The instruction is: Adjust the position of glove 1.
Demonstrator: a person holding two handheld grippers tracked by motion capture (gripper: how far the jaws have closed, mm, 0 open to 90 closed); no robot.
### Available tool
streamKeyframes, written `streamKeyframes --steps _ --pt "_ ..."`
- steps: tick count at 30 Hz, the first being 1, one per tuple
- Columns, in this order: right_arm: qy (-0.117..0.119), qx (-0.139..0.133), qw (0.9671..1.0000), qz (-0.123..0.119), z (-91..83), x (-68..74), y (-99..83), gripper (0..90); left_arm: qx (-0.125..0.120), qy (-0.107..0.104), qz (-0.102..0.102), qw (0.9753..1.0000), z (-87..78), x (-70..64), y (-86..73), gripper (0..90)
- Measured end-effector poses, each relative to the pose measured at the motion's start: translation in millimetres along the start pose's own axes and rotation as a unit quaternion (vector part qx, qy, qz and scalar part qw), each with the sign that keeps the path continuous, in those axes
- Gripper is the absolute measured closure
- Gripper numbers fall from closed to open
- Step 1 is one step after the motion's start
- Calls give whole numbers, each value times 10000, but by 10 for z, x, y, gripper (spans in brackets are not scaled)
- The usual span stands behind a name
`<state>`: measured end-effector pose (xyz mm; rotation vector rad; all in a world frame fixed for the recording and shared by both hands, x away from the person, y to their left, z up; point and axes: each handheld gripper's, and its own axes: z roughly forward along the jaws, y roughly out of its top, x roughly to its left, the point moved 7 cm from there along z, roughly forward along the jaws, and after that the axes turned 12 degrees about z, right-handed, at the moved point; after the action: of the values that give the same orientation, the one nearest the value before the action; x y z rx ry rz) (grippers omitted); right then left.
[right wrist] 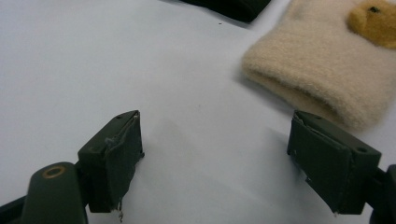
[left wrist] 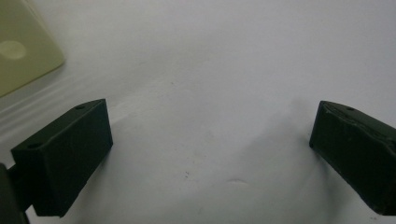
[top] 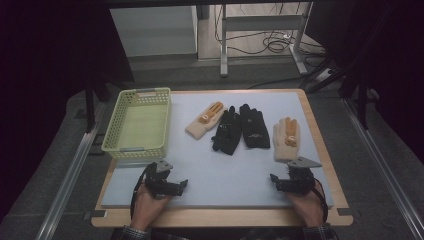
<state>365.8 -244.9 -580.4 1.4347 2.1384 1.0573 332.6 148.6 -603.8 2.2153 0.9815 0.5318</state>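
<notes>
I have both tongs resting low at the near edge of the counter (top: 210, 175), on its pale blue mat. My left tongs (top: 181, 184) sit near the front left, jaws spread wide with nothing between them; in the left gripper view the left tongs (left wrist: 210, 144) frame only bare mat, and a corner of the green basket (left wrist: 23, 46) shows at the upper left. My right tongs (top: 274, 179) sit near the front right, likewise spread apart and empty.

The thing nearest my right tongs is the right cream glove (top: 286, 139), lying flat on the mat with its fingers pointing away from me and an orange patch on its back. Its cuff faces me, just beyond the right tongs. In the right gripper view the right tongs (right wrist: 215, 144) point at open mat, and the cuff of that right cream glove (right wrist: 322, 79) lies just past the right-hand jaw, close to it but not between the jaws.

Left of that glove lie two black gloves (top: 242, 129), side by side and overlapping a little. Further left lies a second cream glove (top: 205, 120), tilted, fingers toward the far right. The green basket (top: 137, 122) stands at the far left of the counter, well apart from the gloves, with nothing inside.
</notes>
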Motion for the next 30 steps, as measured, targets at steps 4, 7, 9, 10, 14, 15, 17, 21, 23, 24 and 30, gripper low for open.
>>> streamKeyframes --steps 4,7,9,10,14,15,17,21,23,24,30 --pt "-21 -28 10000 34 -3 3 -6 175 4 4 2 10000 -1 1 -2 0" --pt "-22 -34 10000 39 -4 3 -7 175 0 13 0 10000 -1 1 -2 0" --pt "-22 -36 10000 41 -4 2 -8 175 -4 16 -5 10000 0 0 -2 0" --pt "-22 -36 10000 41 -4 2 -8 175 -4 16 -5 10000 0 0 -2 0" --pt "-25 -42 10000 39 -4 2 -9 175 -23 26 -23 10000 2 -2 -1 0" --pt "-24 -41 10000 40 -4 2 -9 175 -24 28 -25 10000 2 -2 -1 0" --pt "-25 -39 10000 41 -4 2 -9 175 -28 29 -26 10000 2 -2 -1 0" --pt "-23 -26 10000 49 -4 3 -7 174 -30 29 -24 10000 2 -2 -2 0" --pt "-21 -21 10000 51 -3 3 -6 174 -30 29 -26 10000 2 -3 -2 0" --pt "-21 -21 10000 51 -3 3 -6 174 -30 29 -26 10000 2 -3 -2 0" --pt "-24 17 10000 46 -3 2 2 174 -27 32 -29 10000 1 -3 -2 0"
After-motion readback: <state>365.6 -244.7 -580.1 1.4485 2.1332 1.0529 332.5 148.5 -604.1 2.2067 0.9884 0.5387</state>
